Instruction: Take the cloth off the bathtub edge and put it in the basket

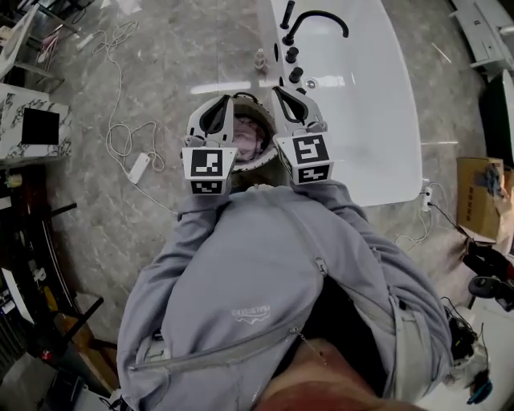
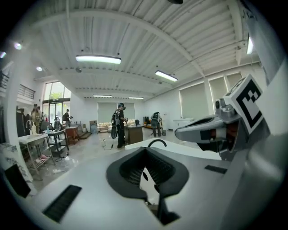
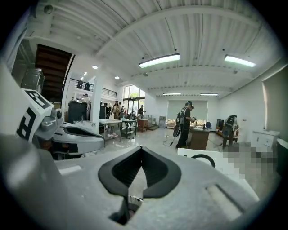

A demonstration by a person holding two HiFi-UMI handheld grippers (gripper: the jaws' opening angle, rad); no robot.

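In the head view, the person in a grey hoodie holds both grippers side by side at chest height, pointing away. My left gripper (image 1: 218,112) and right gripper (image 1: 287,100) are both shut with nothing between their jaws. Under and between them on the floor stands a round basket (image 1: 259,163), and a pale cloth (image 1: 252,140) seems to lie inside it. The white bathtub (image 1: 369,104) stretches ahead to the right, its edge bare. In its own view my left gripper (image 2: 144,150) faces the room with jaws together. My right gripper (image 3: 141,150) does the same in its view.
A black faucet (image 1: 315,19) and knobs sit at the tub's near rim. White cables and a power strip (image 1: 138,167) lie on the grey floor to the left. A marble-patterned table (image 1: 32,120) stands far left, a cardboard box (image 1: 479,197) right. People stand far off (image 2: 119,126).
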